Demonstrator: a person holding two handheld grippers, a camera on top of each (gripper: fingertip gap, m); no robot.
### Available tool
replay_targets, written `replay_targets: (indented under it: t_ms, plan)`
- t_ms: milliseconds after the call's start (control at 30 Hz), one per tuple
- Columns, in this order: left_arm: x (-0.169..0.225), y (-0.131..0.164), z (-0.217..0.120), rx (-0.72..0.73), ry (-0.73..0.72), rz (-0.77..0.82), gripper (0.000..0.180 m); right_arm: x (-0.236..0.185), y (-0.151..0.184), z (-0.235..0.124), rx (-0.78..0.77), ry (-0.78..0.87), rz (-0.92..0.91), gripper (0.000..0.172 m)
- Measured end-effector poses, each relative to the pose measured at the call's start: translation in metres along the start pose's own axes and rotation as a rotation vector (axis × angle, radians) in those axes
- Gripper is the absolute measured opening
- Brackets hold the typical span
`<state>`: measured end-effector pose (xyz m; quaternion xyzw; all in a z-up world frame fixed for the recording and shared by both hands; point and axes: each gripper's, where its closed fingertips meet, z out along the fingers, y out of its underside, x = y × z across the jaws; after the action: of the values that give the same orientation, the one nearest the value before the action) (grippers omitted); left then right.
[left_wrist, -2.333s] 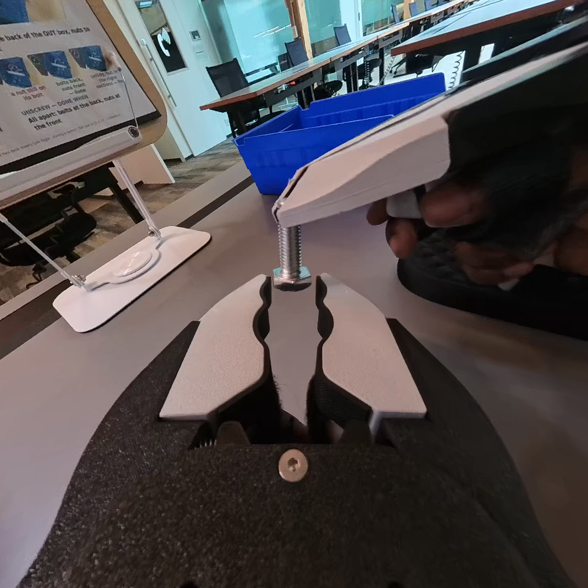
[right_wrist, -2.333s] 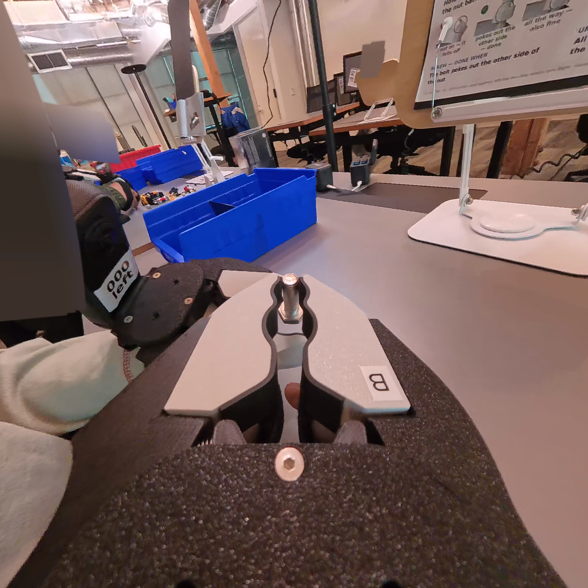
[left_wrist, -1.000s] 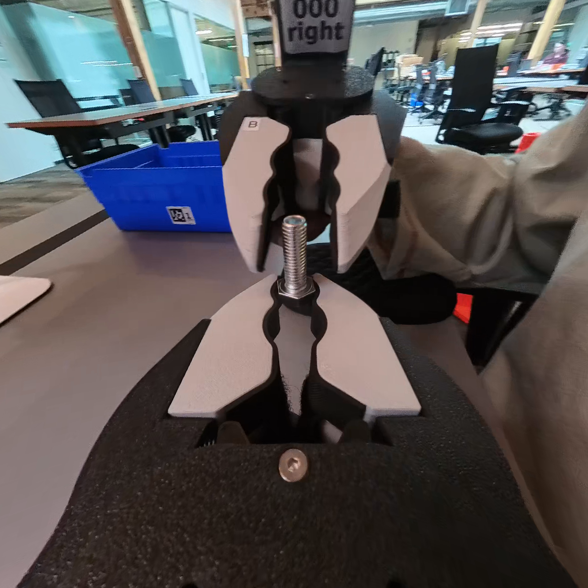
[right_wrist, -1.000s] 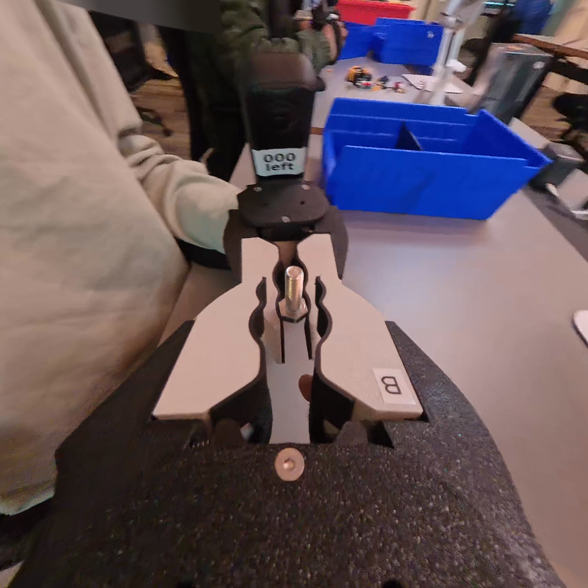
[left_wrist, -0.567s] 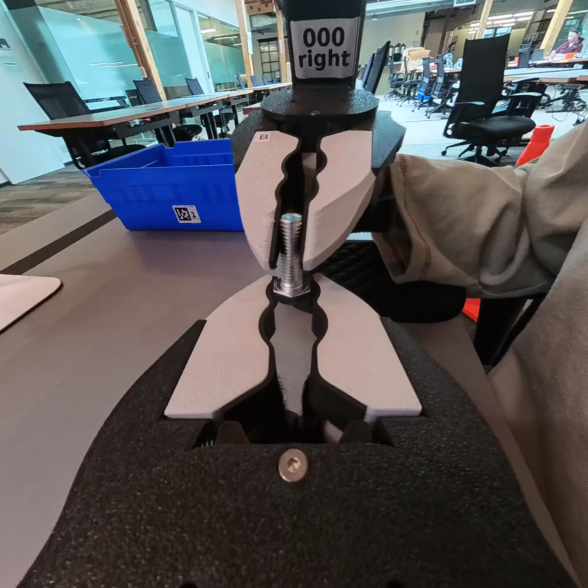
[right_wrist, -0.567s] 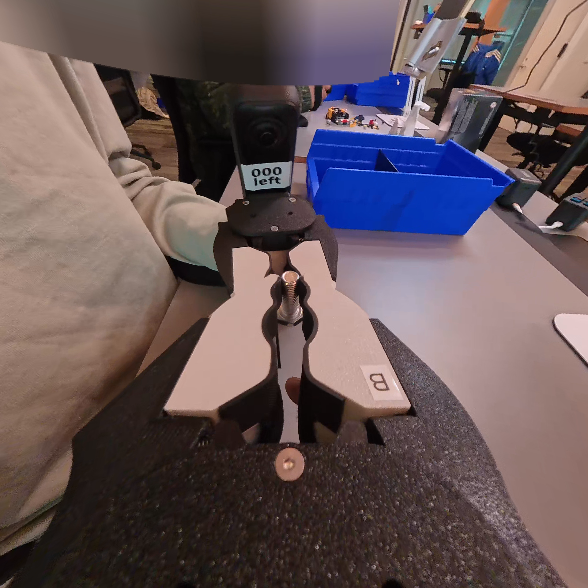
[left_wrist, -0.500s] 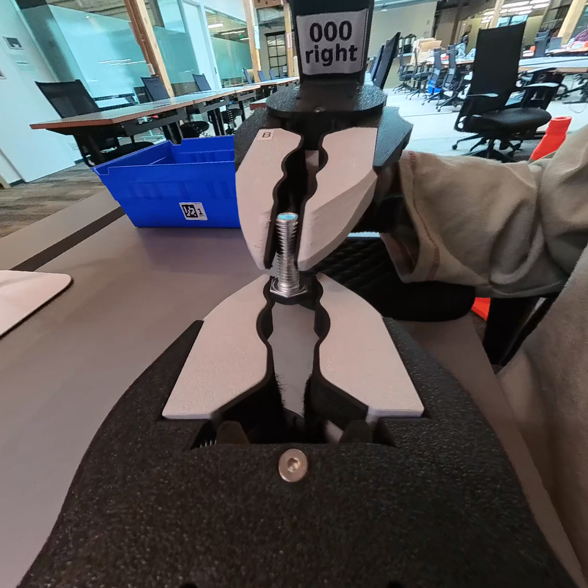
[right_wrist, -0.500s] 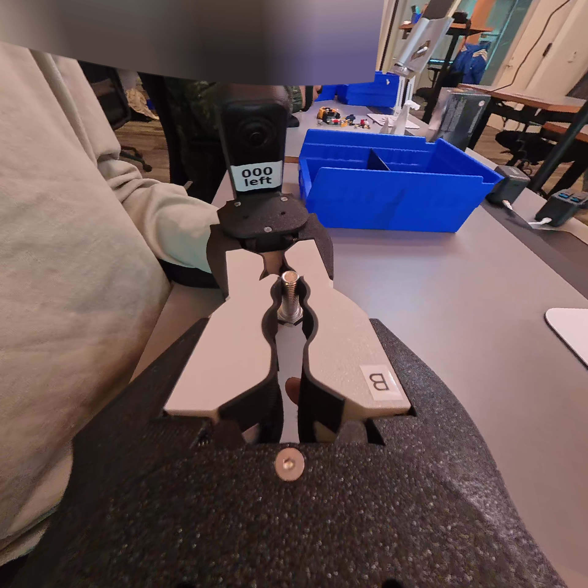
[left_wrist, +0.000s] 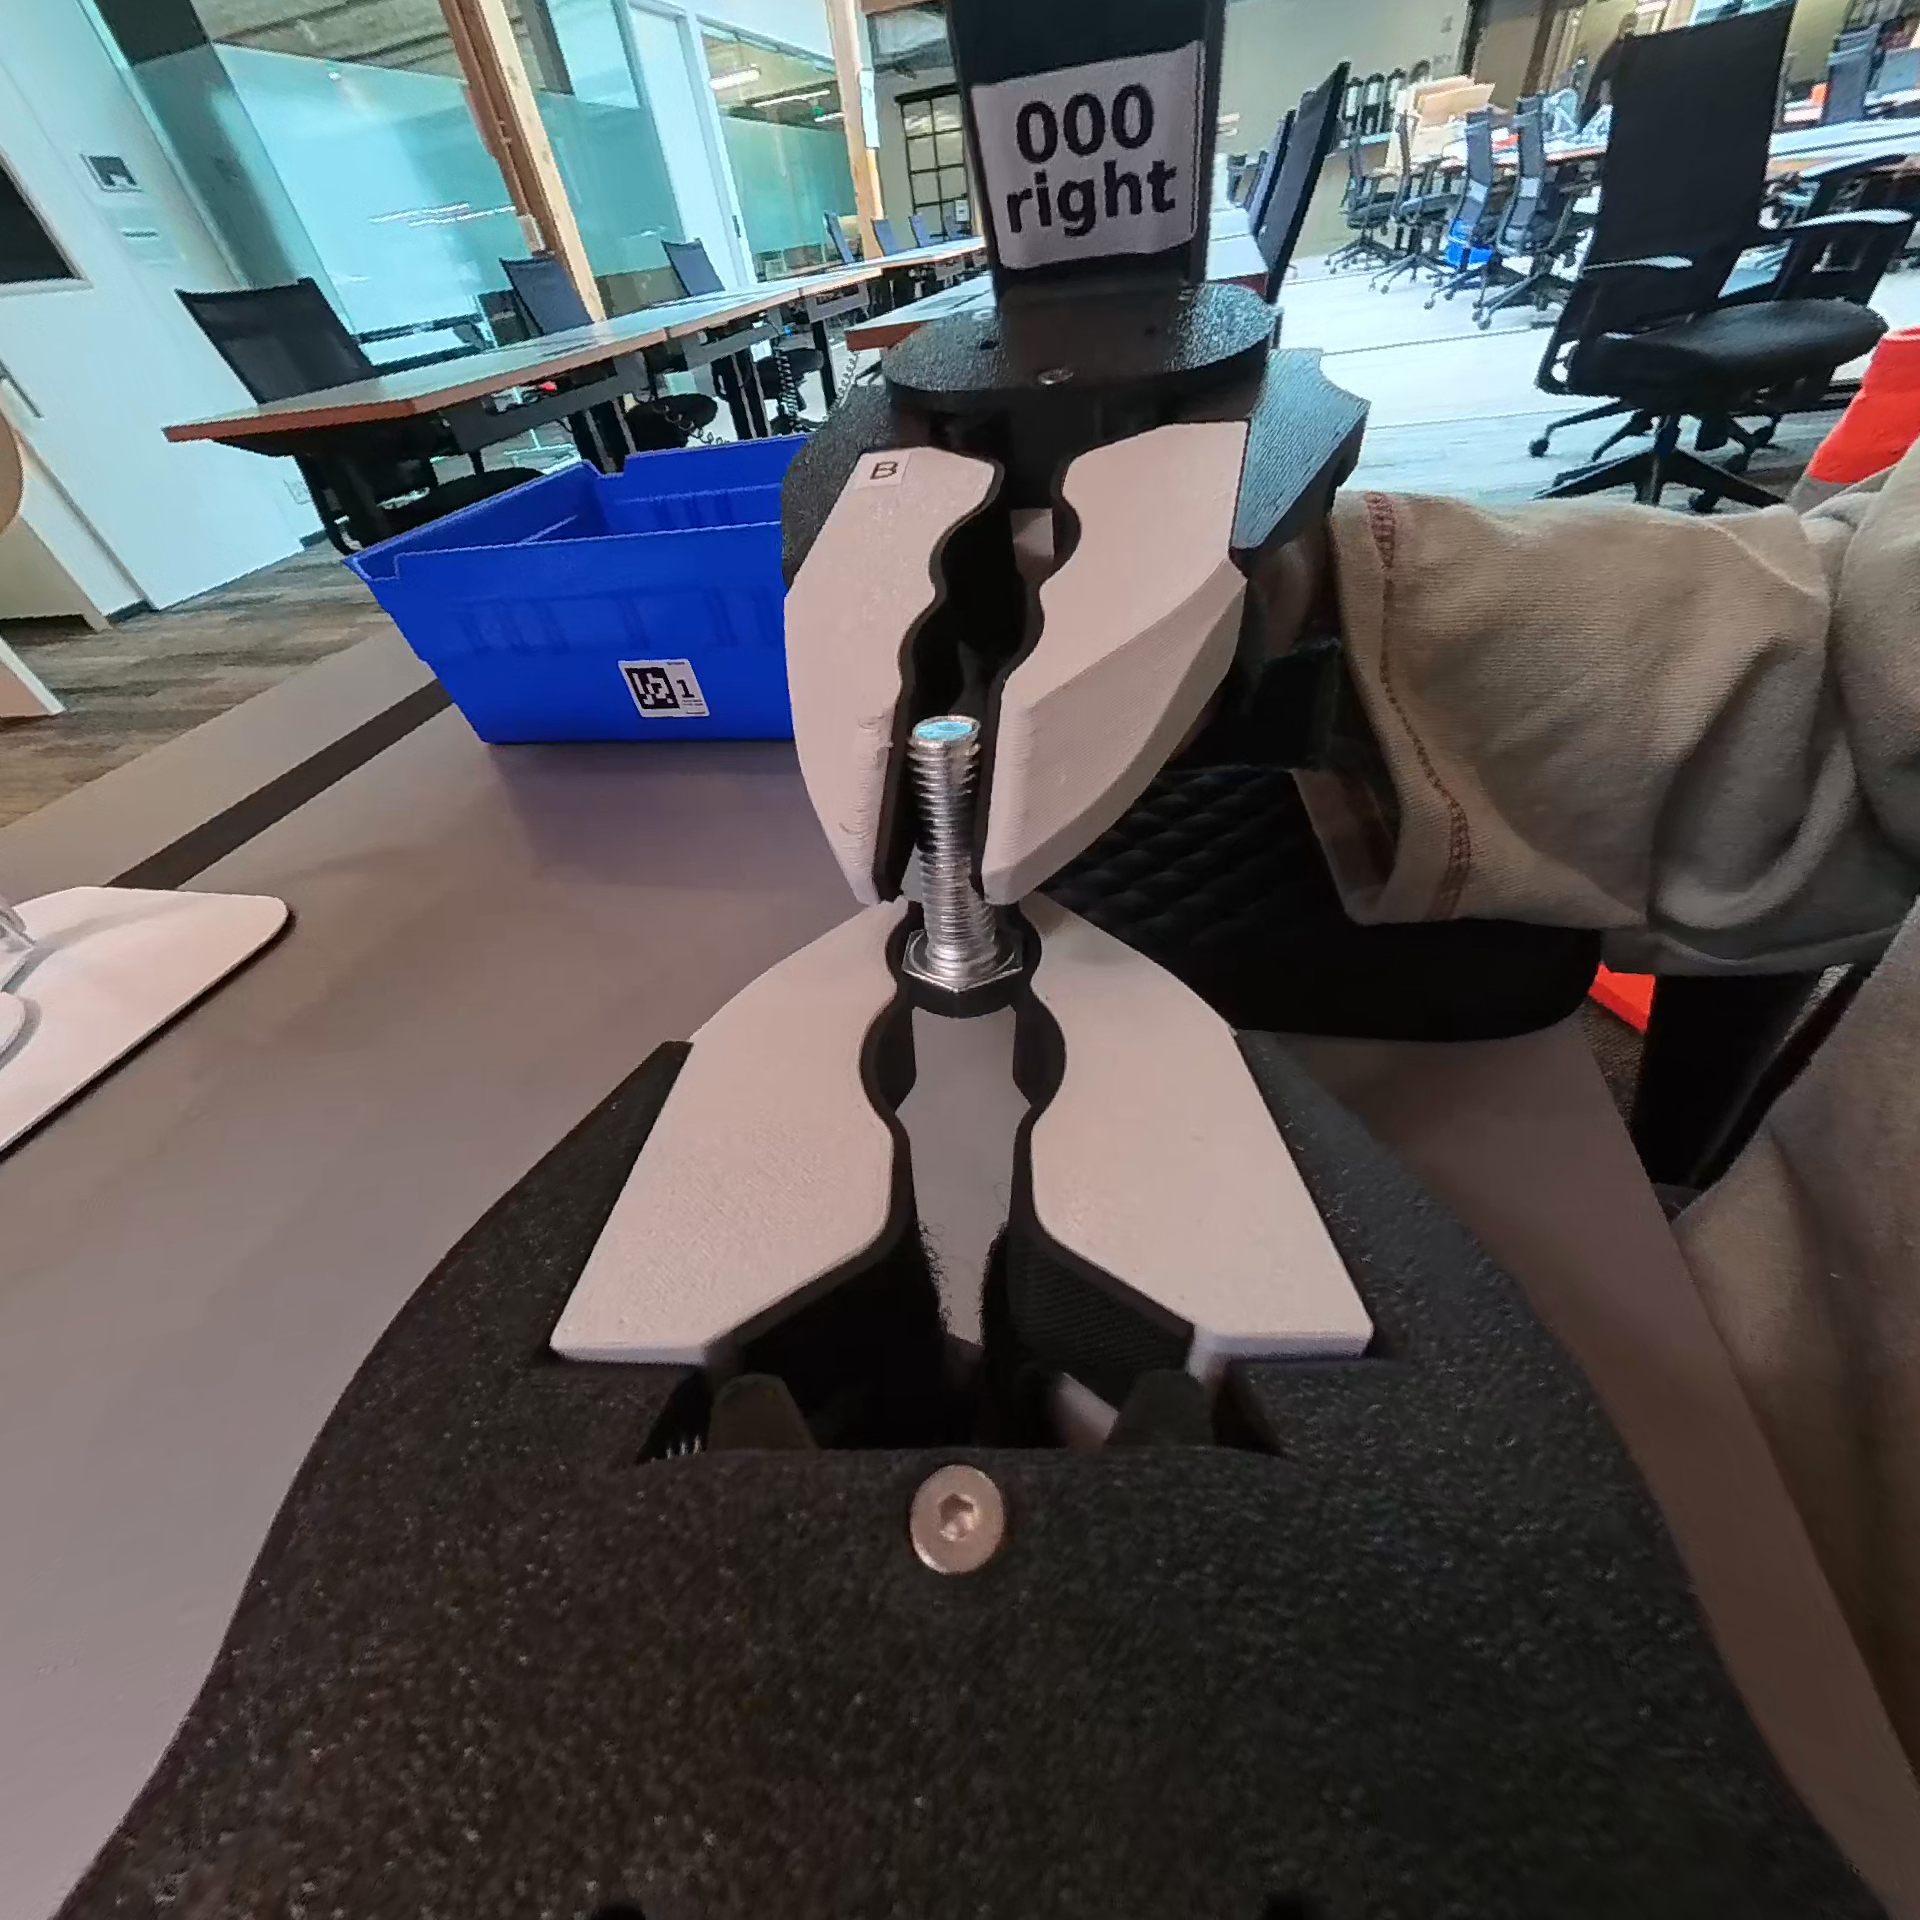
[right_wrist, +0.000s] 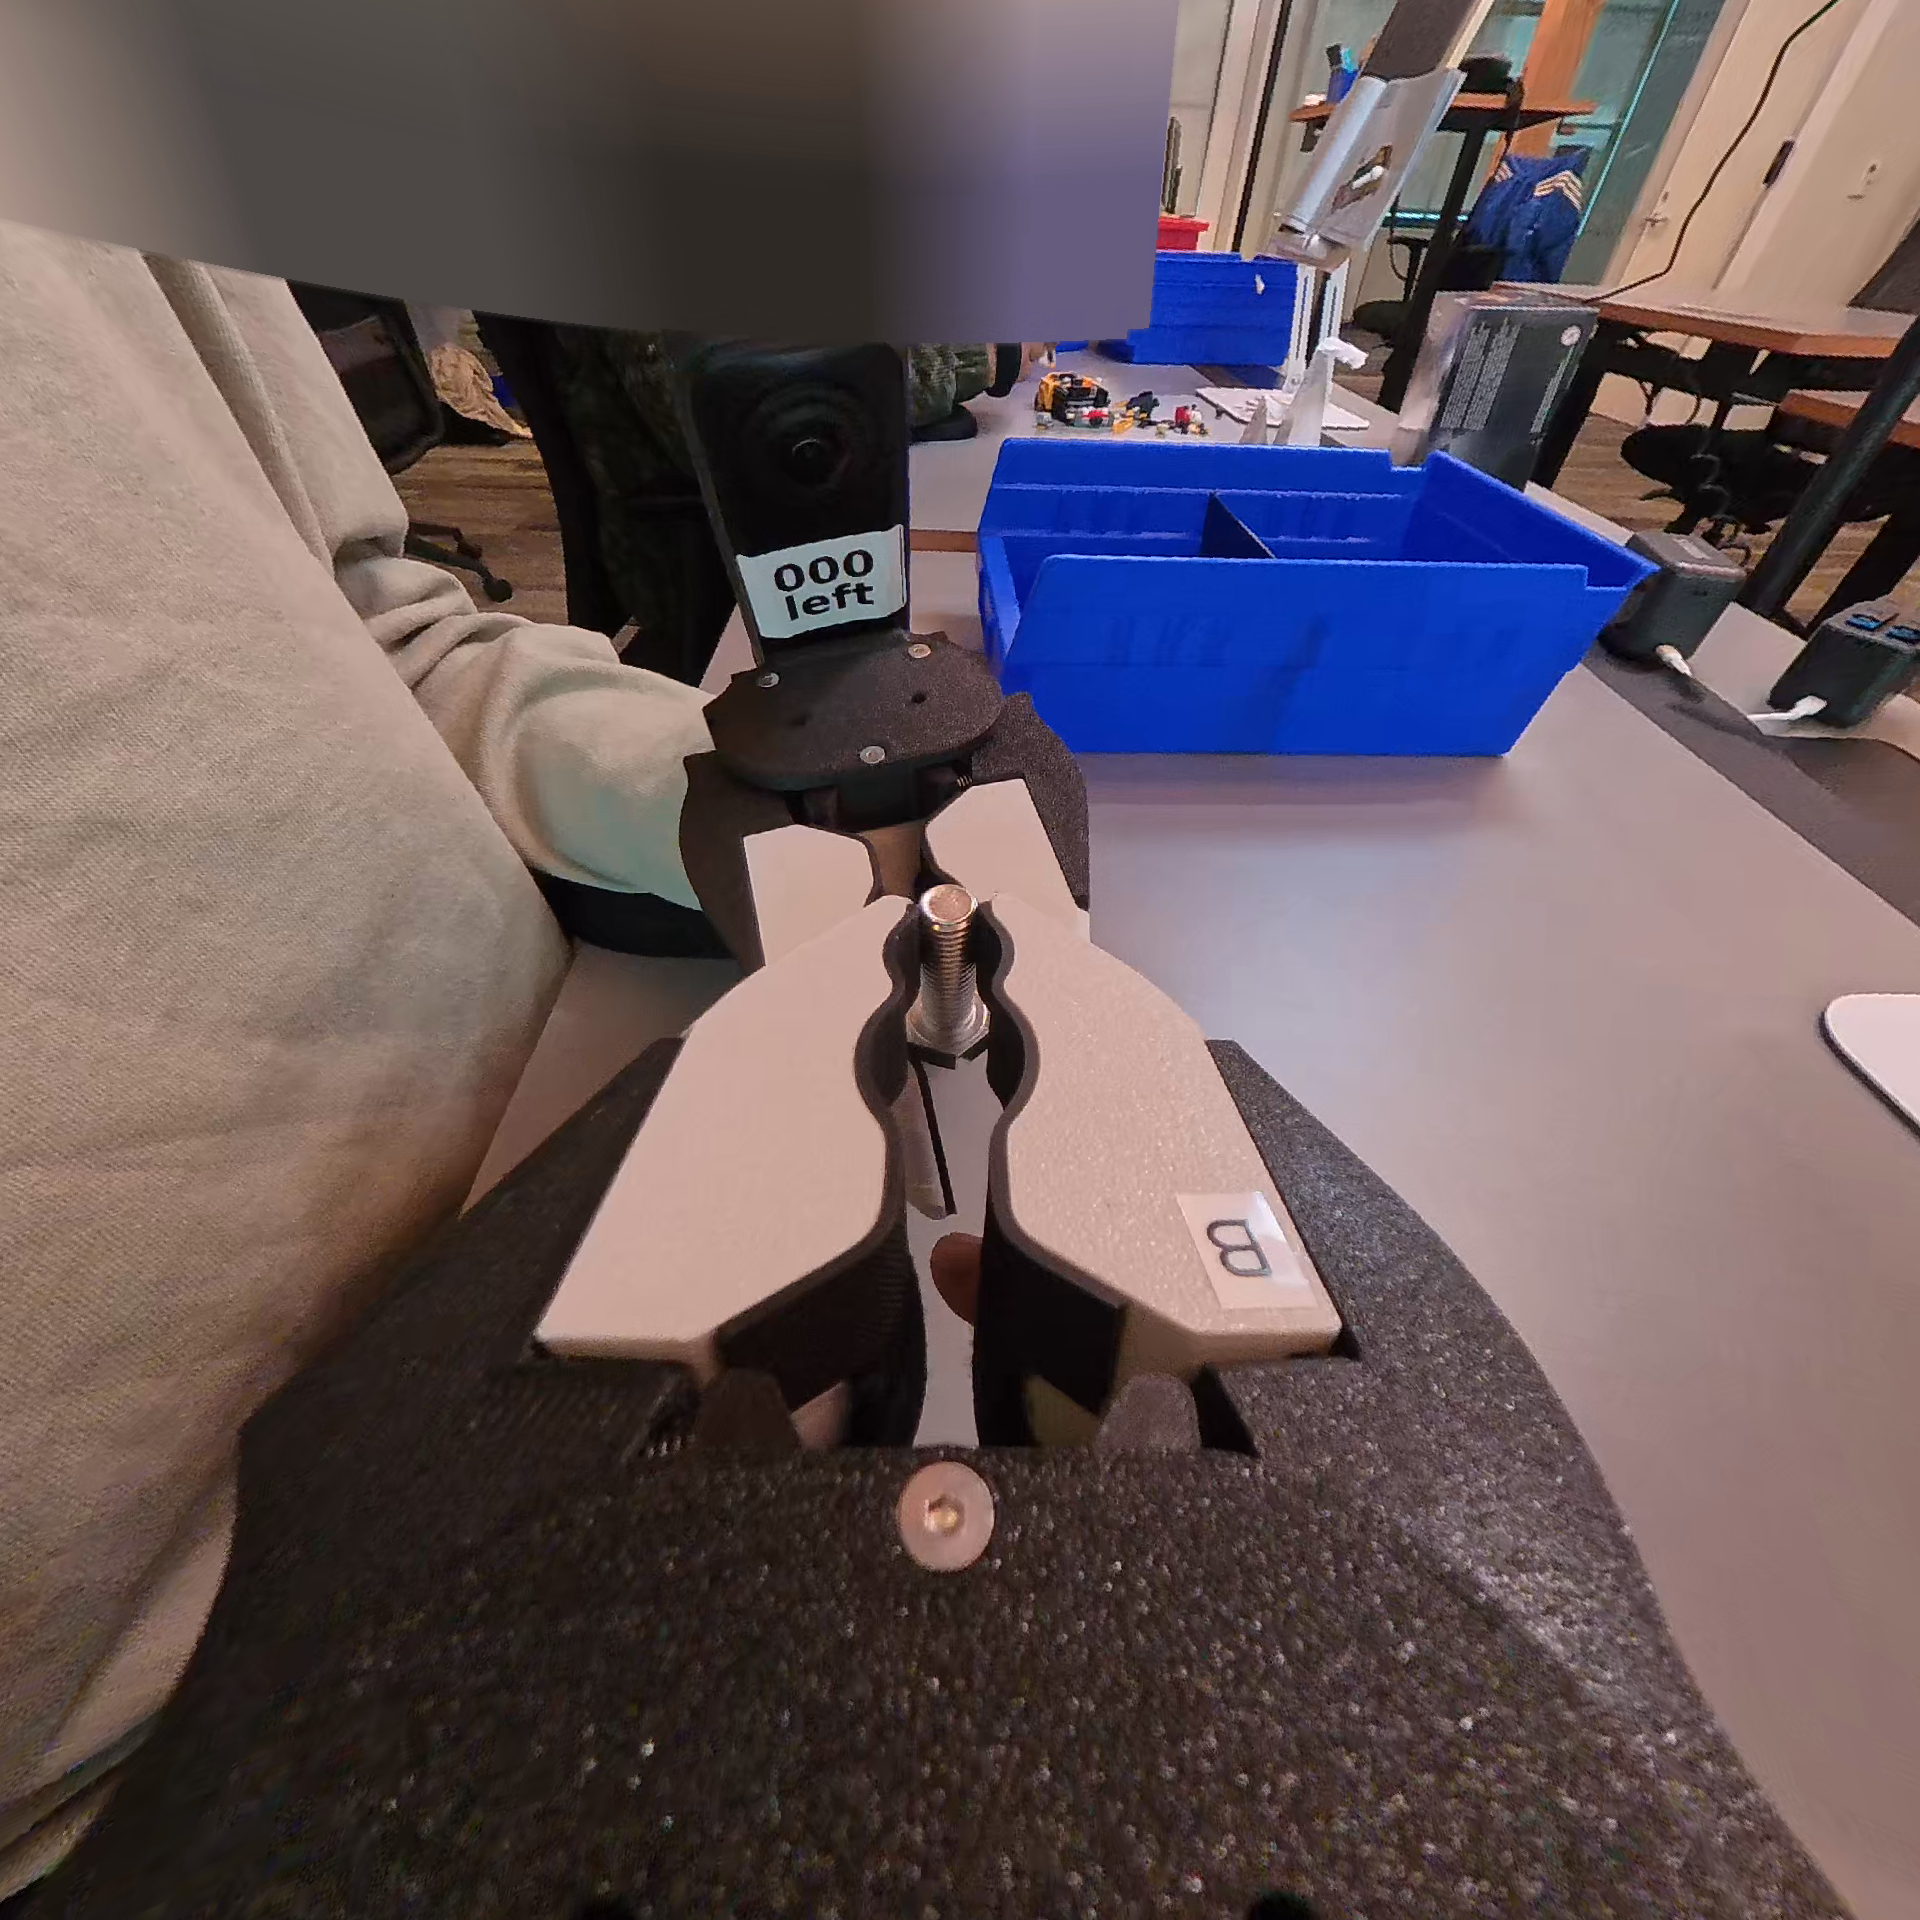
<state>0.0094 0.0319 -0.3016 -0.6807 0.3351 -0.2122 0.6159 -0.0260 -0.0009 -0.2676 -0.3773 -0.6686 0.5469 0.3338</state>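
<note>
We see the left hand-held gripper (left_wrist: 961, 971) closed on the nut (left_wrist: 958, 964) and the right hand-held gripper (right_wrist: 951, 925) closed on the bolt (left_wrist: 948, 821), hard, smooth, probably slippery metal, best held at the nut's flat sides.

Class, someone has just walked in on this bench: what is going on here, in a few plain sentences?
A person holds a gripper in each hand, tip to tip above a grey table. The left gripper is closed on the hex nut at the base of a silver bolt. The right gripper is closed on the bolt's threaded shaft. A blue bin sits behind them, and a white stand base lies off to one side.
</note>
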Motion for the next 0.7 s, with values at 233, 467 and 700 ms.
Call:
replay_targets:
  t_ms: [233, 467, 700]
  plan:
    - [-0.001, -0.001, -0.002, 0.002, -0.002, -0.008, 0.013, 0.000, -0.003, 0.000, 0.021, 0.002, 0.012, 0.013]
    - [-0.019, -0.016, -0.035, 0.079, -0.026, -0.111, 0.013, 0.016, -0.008, -0.017, -0.086, 0.090, 0.070, 0.032]
    - [-0.067, -0.012, -0.104, 0.164, -0.221, -0.189, 0.013, 0.028, 0.038, -0.002, -0.496, 0.052, 0.115, 0.026]
